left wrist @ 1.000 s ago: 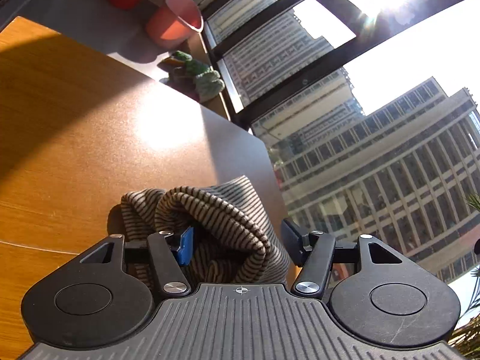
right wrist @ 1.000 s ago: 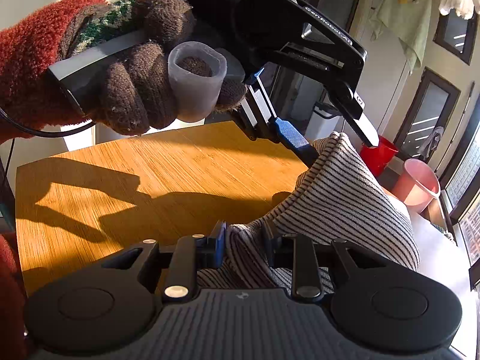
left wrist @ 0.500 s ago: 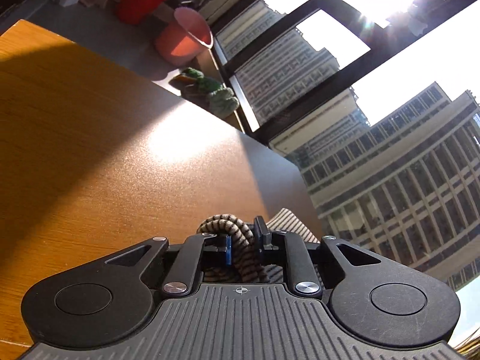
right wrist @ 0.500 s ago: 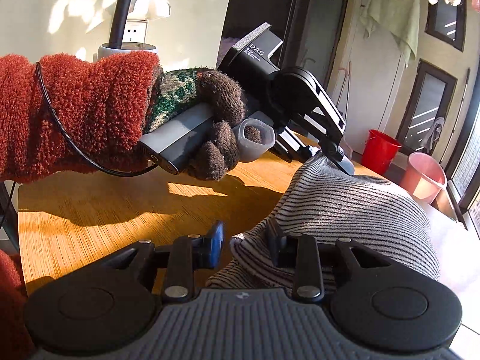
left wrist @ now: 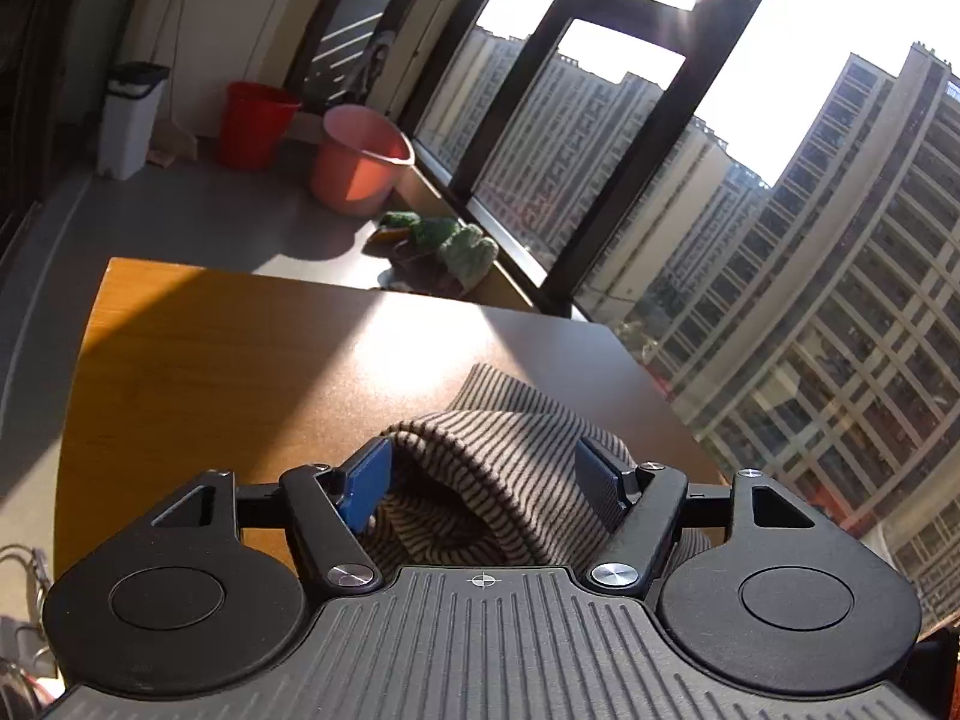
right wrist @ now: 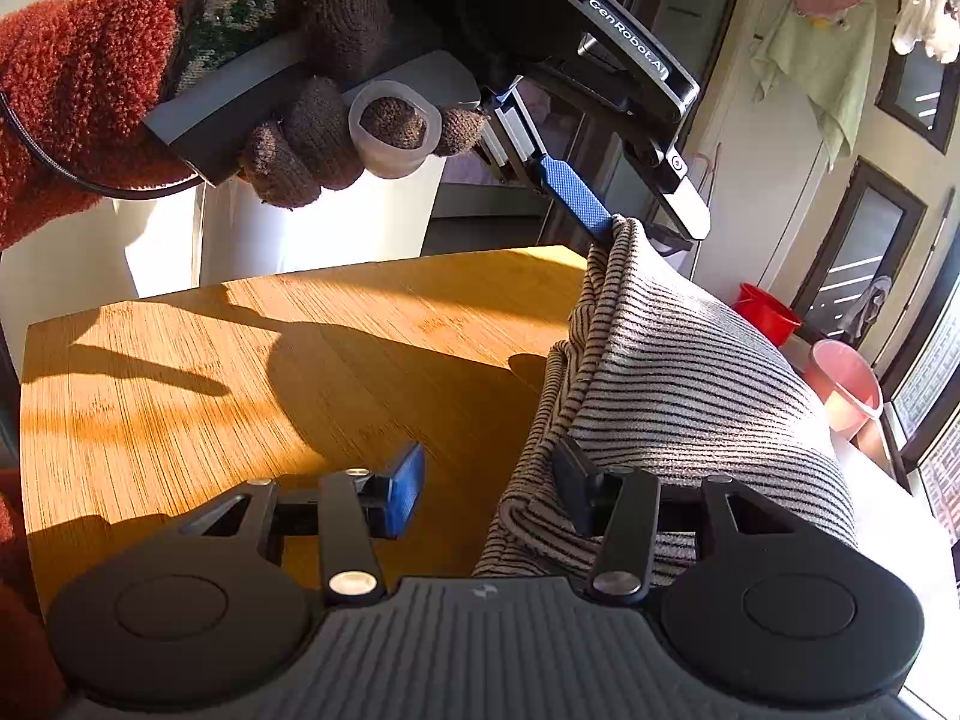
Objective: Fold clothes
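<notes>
A beige, dark-striped knit garment (right wrist: pixel 672 396) lies bunched on the wooden table (right wrist: pixel 240 372) near its window-side edge. In the left wrist view the garment (left wrist: pixel 498 456) humps up between my left gripper's (left wrist: pixel 486 474) spread fingers; the jaws stand open around it. In the right wrist view the left gripper (right wrist: pixel 624 210) touches the cloth's raised top corner. My right gripper (right wrist: pixel 489 489) is open; the cloth drapes over its right finger (right wrist: pixel 576 492), and its blue-padded left finger (right wrist: pixel 405 489) is free above the table.
A gloved hand in a red fleece sleeve (right wrist: pixel 78 78) holds the left gripper. On the floor beyond the table stand a pink bucket (left wrist: pixel 360 159), a red bucket (left wrist: pixel 255 123) and a white bin (left wrist: pixel 129 117). Green potted plants (left wrist: pixel 450 243) sit by the window.
My left gripper shut on the garment's fold half a second ago and now stands open around it. My right gripper has opened wide, letting go of the cloth edge it pinched.
</notes>
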Tool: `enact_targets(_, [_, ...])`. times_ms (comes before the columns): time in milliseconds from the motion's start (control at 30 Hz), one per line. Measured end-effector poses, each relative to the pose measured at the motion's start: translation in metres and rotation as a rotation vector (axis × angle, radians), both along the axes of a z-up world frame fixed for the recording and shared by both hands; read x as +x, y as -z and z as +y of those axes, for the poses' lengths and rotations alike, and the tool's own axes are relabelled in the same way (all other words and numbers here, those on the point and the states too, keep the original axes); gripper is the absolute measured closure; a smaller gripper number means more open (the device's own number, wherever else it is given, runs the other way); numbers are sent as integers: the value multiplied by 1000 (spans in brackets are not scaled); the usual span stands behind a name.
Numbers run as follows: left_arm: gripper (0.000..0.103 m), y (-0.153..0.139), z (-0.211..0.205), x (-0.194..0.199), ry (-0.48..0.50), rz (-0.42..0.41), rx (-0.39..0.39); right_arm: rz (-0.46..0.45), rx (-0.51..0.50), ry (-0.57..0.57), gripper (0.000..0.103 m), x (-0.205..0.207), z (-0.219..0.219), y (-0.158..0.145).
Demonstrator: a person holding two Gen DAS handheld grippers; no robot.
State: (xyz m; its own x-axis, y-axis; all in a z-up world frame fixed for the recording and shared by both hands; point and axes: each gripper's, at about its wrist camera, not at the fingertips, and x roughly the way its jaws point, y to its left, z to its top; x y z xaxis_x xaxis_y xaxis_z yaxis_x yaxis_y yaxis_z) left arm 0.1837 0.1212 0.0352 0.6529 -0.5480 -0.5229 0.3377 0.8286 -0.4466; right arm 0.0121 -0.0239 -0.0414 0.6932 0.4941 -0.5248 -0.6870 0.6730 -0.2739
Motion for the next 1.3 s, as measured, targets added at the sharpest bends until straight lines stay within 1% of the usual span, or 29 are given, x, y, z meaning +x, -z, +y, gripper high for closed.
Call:
enact_targets(33, [26,2,12,-2,-46,19,6,5,10,5,54,1,0,-1])
enact_targets(67, [26,4,25,-3,-97,42,-6,11,20,9,53,1,0,0])
enact_targets(100, [28,4,36,-5,-139,60,-36,16,27,11,51,1,-1,1])
enact_targets(167, [28,-1,52,-13,-145,56,-156,21,31,12,49,3,-1,1])
enact_targets(233, [27,-7,47,-19,-95,32,-245,25,33,10,47,4,-1,0])
enact_targets(333, [25,-11,6,-25,61,12,-367,29,38,12,46,3,-1,0])
enact_targets(400, [25,1,-26,-22,123,50,-386,29,42,18,46,3,-1,0])
enact_targets(433, [26,11,-42,-18,124,69,-345,26,45,21,46,2,-2,-1])
enact_targets(500, [34,35,-54,-11,88,88,-262,20,68,1,44,0,-10,-5])
enact_targets(533, [48,47,-59,-7,69,98,-220,24,92,-12,44,0,-19,-10])
enact_targets(567, [57,51,-55,-8,69,94,-225,41,127,-19,43,1,-30,-16])
enact_targets(633, [65,58,-46,-10,70,84,-242,77,212,5,26,6,-60,-31])
enact_targets(667, [67,62,-42,-11,71,79,-251,93,254,20,7,8,-75,-38])
enact_targets(700, [71,65,-38,-12,72,75,-259,107,310,55,0,13,-94,-46])
enact_targets(733, [77,69,-33,-13,72,70,-267,118,364,97,0,20,-111,-52])
enact_targets(767, [80,71,-32,-14,72,66,-268,128,413,135,0,27,-124,-57])
enact_targets(800, [80,74,-30,-15,69,65,-277,138,461,173,0,34,-138,-62])
enact_targets(867, [80,73,-31,-18,68,58,-272,140,554,259,0,55,-161,-68])
enact_targets(900, [80,72,-32,-20,67,55,-270,156,570,290,0,67,-165,-65])
enact_targets(967, [80,71,-33,-23,71,44,-255,207,581,348,0,91,-169,-53])
enact_targets(1000, [80,71,-32,-23,72,44,-257,250,573,366,0,103,-167,-45])
enact_targets(1100, [81,73,-28,-22,68,48,-268,430,466,356,0,126,-141,-4])
enact_targets(1133, [81,72,-27,-25,60,39,-255,427,467,358,0,123,-132,5])
enact_targets(1167, [82,71,-27,-28,52,29,-241,404,478,366,0,116,-125,9])
enact_targets(1300, [82,70,-19,-28,33,33,-242,330,424,379,0,101,-97,7])
